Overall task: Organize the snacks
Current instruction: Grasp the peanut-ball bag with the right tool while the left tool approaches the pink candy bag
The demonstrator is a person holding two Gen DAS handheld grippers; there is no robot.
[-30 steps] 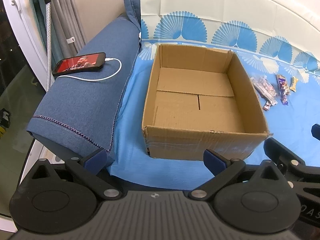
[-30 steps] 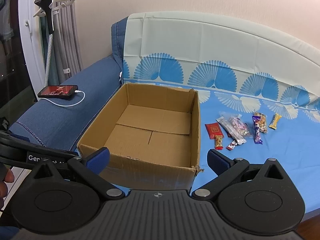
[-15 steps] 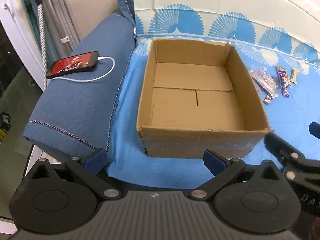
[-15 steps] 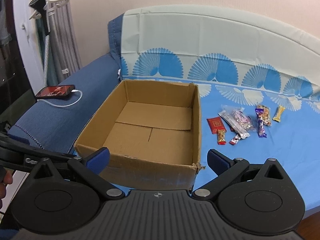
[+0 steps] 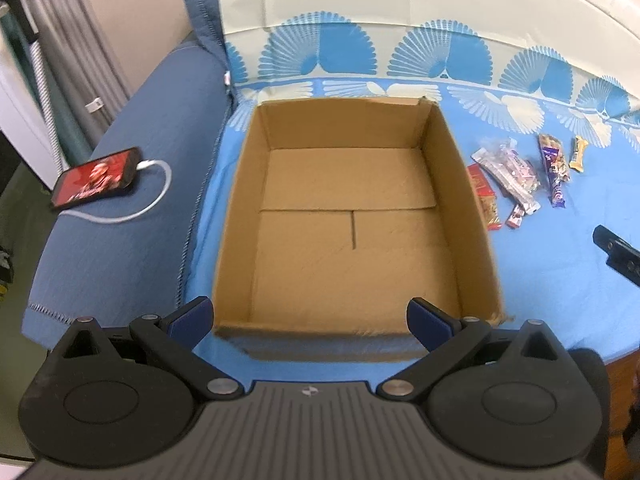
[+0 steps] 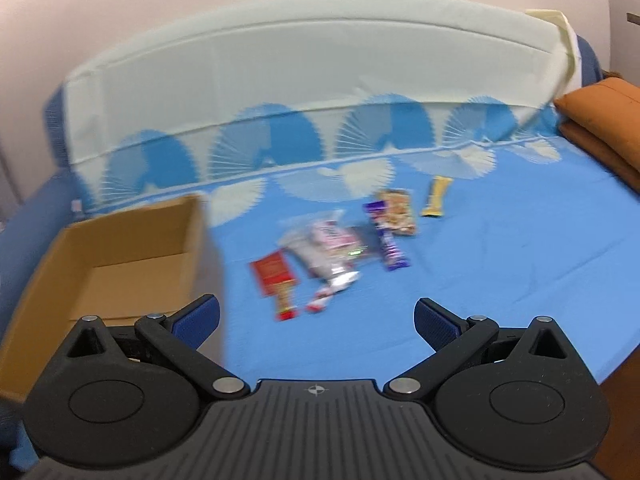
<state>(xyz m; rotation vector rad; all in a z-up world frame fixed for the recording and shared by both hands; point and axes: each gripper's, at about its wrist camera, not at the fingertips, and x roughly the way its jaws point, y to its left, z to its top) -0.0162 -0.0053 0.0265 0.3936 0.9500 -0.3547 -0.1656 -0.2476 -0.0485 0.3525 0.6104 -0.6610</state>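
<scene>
Where blue sheet [image 6: 500, 280] lies bare, snacks [image 6: 340, 248] beside cardboard box [image 5: 240, 208].

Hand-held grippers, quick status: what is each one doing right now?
Left hand-held gripper: open, holding nothing, over the cardboard box.
Right hand-held gripper: open, holding nothing, facing the snacks.

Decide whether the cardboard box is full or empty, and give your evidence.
Empty. In the left wrist view the cardboard box shows only its bare bottom flaps; the snacks all lie outside it on the blue sheet.
</scene>
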